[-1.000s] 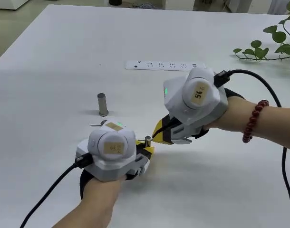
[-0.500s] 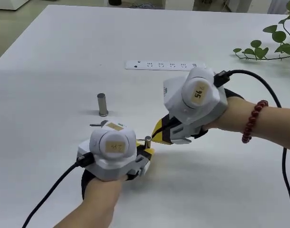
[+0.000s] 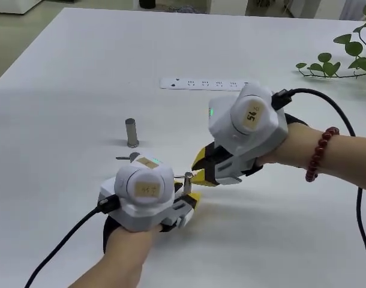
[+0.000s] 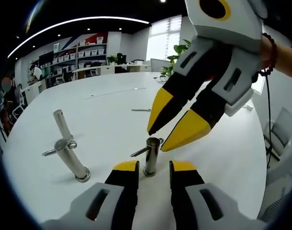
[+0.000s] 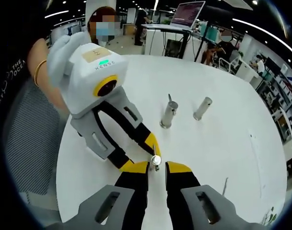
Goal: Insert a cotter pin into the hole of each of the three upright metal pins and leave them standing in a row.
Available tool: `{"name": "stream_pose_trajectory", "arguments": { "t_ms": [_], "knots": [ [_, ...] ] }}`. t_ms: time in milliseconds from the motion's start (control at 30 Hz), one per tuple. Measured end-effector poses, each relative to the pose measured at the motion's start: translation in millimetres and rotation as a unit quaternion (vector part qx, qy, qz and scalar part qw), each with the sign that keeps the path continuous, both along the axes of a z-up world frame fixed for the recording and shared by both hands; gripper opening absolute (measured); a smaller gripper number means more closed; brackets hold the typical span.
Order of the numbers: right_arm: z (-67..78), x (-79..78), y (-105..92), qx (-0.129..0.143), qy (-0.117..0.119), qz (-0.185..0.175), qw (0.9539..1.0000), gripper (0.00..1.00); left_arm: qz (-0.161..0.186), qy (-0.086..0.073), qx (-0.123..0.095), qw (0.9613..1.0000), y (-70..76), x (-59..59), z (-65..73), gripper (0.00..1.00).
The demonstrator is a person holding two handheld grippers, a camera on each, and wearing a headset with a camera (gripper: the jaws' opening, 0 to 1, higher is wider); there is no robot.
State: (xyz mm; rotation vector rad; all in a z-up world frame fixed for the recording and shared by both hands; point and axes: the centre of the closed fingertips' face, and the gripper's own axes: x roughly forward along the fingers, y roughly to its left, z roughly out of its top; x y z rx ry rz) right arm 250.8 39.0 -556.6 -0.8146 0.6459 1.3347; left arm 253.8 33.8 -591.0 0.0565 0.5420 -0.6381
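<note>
Broad tabletop around; left gripper jaws loosely straddle the metal pin, which carries a cotter pin; right gripper jaws spread above.

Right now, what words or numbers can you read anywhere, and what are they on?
"95" (or "56" upside down): sticker atop the right claw.
"XENSE": white body of the left claw.
Label atop the left claw: too blurred to read.
Power strip: no readable marks.
</note>
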Motion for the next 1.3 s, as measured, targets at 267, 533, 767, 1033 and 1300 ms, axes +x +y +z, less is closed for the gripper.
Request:
{"name": "stream_pose_trajectory", "arguments": {
  "t_ms": [267,533,767,1033,1300],
  "knots": [
    [-4.7,-1.1,6.0,0.005,0.019,-0.007,0.9998,0.07,-0.004,-0.004,0.001,1.0,1.1,-5.4,3.1,0.28],
    [-6.7,-3.8,8.7,0.012,0.032,-0.01,0.9994,0.05,-0.01,-0.003,0.002,0.9999,2.0,-10.1,5.8,0.31],
    [-7.3,-3.5,7.8,0.013,0.042,-0.019,0.9989,0.04,-0.011,-0.001,-0.002,0.9999,6.1,-13.7,10.1,0.37],
    [-4.7,-5.6,9.3,0.012,0.043,-0.022,0.9988,0.04,-0.016,-0.011,-0.013,0.9997,8.2,-19.5,24.0,0.43],
    [0.5,-1.3,10.5,0.015,0.045,-0.024,0.9986,0.04,-0.014,-0.017,-0.017,0.9996,15.4,-24.0,34.2,0.47]
  ]
}}
